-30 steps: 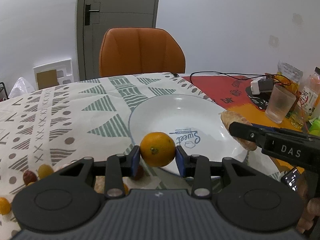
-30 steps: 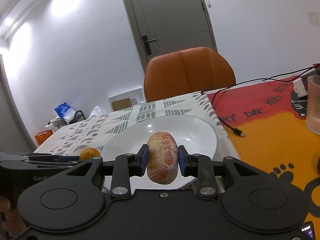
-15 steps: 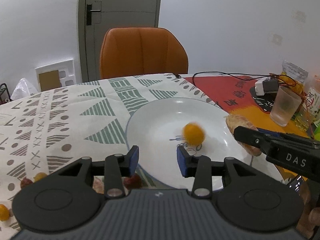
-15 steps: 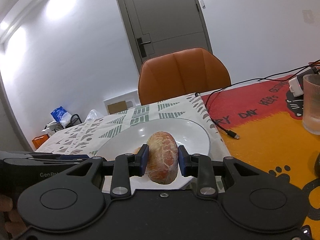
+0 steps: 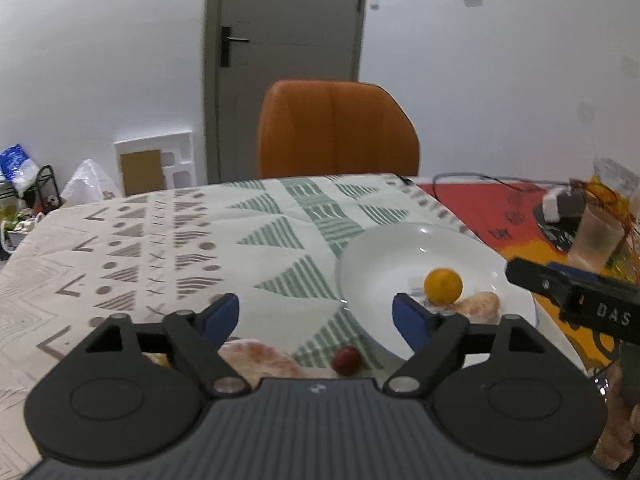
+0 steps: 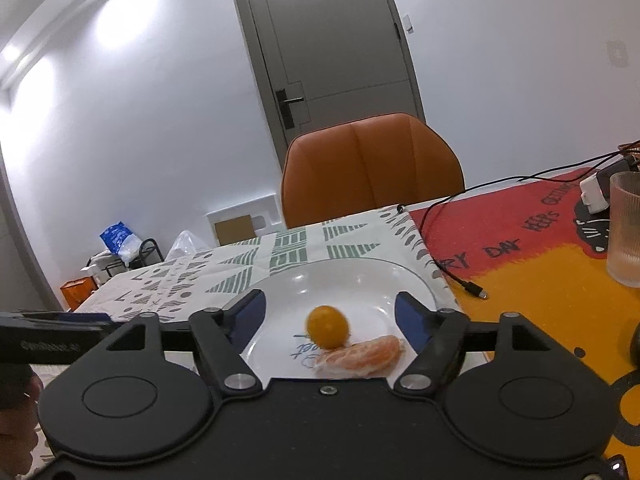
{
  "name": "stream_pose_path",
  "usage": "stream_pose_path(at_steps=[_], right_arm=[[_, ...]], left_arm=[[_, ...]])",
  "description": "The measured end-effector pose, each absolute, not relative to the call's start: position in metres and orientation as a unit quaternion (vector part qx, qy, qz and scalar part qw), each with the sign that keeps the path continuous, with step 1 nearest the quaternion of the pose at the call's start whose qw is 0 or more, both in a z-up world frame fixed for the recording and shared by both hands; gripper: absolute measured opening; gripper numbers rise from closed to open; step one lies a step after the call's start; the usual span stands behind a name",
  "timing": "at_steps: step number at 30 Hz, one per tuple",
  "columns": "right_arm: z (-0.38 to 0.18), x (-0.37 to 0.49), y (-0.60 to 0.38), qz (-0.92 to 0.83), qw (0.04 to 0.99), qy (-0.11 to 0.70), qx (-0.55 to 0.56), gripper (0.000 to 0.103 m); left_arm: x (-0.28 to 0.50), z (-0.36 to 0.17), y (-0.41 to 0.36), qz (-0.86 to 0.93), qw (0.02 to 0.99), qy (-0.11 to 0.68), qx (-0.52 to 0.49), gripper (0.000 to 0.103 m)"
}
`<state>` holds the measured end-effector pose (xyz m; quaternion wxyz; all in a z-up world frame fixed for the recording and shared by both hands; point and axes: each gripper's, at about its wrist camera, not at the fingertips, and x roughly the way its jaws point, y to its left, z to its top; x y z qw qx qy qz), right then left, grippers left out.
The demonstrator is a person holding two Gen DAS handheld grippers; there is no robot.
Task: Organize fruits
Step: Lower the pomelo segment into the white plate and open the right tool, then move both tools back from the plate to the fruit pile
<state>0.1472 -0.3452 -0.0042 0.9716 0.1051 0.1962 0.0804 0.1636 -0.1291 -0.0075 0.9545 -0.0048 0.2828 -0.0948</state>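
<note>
On the white plate [image 5: 372, 256], near its printed centre: one small round orange [image 5: 443, 286], blurred in the right wrist view. Touching the orange, on the plate side nearest the cameras: one peeled citrus piece [image 6: 358, 357], pale orange with white pith. Beside the plate, off its near-left rim on the patterned tablecloth [image 5: 160, 240]: one small dark red fruit [image 5: 346, 360], and further left of it a second peeled citrus piece [image 5: 260, 358], partly hidden behind the gripper body. Left gripper [image 5: 316, 316]: blue-padded fingers spread wide, nothing between them, held over the plate's left rim. Right gripper [image 6: 330, 314]: fingers likewise spread wide, holding nothing, framing the plate and both fruits on it. Beyond the plate: orange chair [image 5: 336, 128]. Right of the plate: red and yellow mat [image 6: 540, 264], black cable [image 6: 452, 272], ribbed glass [image 6: 626, 228].
</note>
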Motion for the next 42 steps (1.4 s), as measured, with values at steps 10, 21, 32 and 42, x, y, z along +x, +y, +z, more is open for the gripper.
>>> stream_pose_path(at_steps=[10,21,32,42], right_arm=[[0.006,0.14,-0.326,0.107,0.97,0.189,0.104,0.097],[0.006,0.139,-0.301,0.153,0.962,0.195,0.11,0.103],[0.005,0.139,-0.282,0.164,0.96,0.203,0.101,0.103],[-0.001,0.139,-0.27,0.172,0.957,0.212,0.095,0.103]], left_arm=[[0.152,-0.002,-0.094,-0.047,0.959,0.28,-0.02,0.086],[0.134,0.001,-0.064,-0.007,0.961,0.274,-0.035,0.086],[0.12,-0.002,-0.033,0.027,0.96,0.275,-0.052,0.087],[0.113,-0.013,-0.011,0.04,0.956,0.286,-0.056,0.087]])
